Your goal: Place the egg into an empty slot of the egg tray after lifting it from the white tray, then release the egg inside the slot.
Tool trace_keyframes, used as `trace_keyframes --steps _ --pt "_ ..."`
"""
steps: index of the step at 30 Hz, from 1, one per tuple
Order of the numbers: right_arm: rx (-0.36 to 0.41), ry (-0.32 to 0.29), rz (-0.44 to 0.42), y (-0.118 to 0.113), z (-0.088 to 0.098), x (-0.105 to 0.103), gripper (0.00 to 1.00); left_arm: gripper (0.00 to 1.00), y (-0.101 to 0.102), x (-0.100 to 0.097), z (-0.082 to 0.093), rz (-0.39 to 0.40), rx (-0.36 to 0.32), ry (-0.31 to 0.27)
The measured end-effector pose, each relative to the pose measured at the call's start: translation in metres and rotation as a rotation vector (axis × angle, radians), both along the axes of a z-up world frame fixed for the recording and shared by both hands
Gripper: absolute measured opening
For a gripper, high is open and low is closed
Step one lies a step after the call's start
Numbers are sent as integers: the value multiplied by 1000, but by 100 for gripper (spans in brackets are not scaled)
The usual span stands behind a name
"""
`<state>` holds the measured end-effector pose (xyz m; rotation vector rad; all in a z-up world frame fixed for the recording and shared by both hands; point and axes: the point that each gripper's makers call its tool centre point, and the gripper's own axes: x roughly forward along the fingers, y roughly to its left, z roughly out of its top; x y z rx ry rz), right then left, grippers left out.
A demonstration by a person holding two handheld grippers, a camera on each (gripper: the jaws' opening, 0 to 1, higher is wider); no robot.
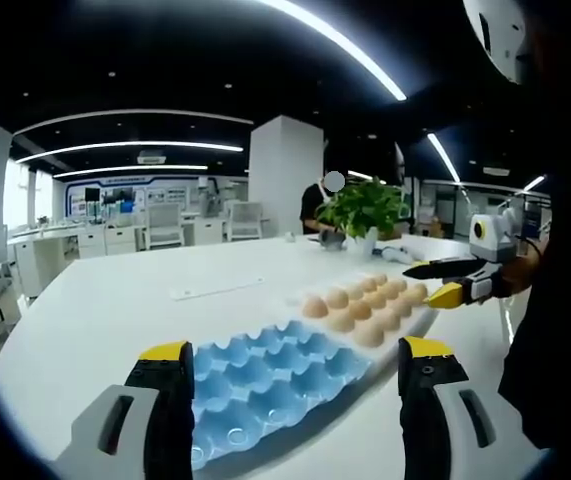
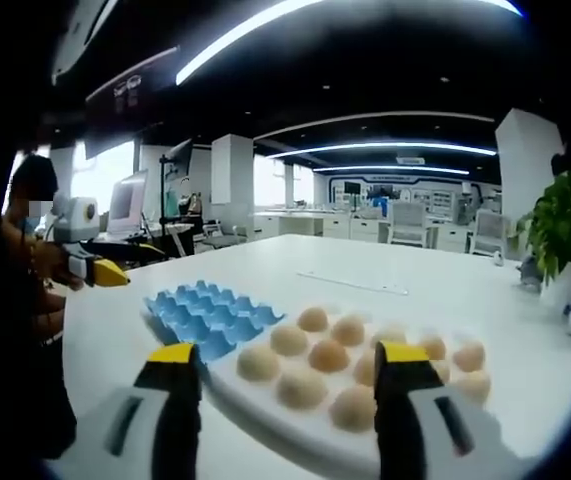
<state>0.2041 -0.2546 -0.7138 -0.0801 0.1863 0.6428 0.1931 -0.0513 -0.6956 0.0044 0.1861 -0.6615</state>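
Note:
The blue egg tray (image 1: 265, 375) lies just ahead of my left gripper (image 1: 295, 352), whose jaws stand wide open above its near end; every slot I can see holds nothing. Beyond it sits the white tray (image 1: 417, 326) with several tan eggs (image 1: 315, 307). My right gripper (image 1: 428, 282) hovers open at that tray's far right corner. In the right gripper view, my right gripper (image 2: 287, 355) is open over the white tray (image 2: 255, 405), with eggs (image 2: 290, 340) between and beyond its jaws. The blue egg tray (image 2: 210, 315) lies to the left, and the left gripper (image 2: 130, 262) hangs past it.
Both trays rest on a large white table (image 1: 125, 310). A potted plant (image 1: 365, 207) (image 2: 565, 225) stands at the table's far side, with a thin white strip (image 1: 215, 290) (image 2: 355, 283) lying flat beyond the trays. A person sits behind the plant; desks and chairs fill the background.

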Motion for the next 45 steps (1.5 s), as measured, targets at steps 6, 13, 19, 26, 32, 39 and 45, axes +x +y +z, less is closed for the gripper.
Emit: trace_keyframes --steps 6,13,19,26,32,39,45 --pt "-10 -4 6 19 1 6 58 83 0 -1 0 0 6 -1" --pt "-98 -3 39 39 -6 15 53 82 4 -1 -1 12 5 5" --pt "-237 46 82 53 -25 15 40 75 15 2 -5 56 20 37" --pt "-242 109 65 59 -36 21 39 63 30 3 -11 104 75 103" --pt "-300 183 41 53 -52 30 31 61 36 2 -13 130 101 107" --pt "-387 196 77 57 -64 31 30 58 42 0 -14 145 89 123" --pt "-427 215 134 60 -66 29 26 57 49 -1 -17 161 99 134"
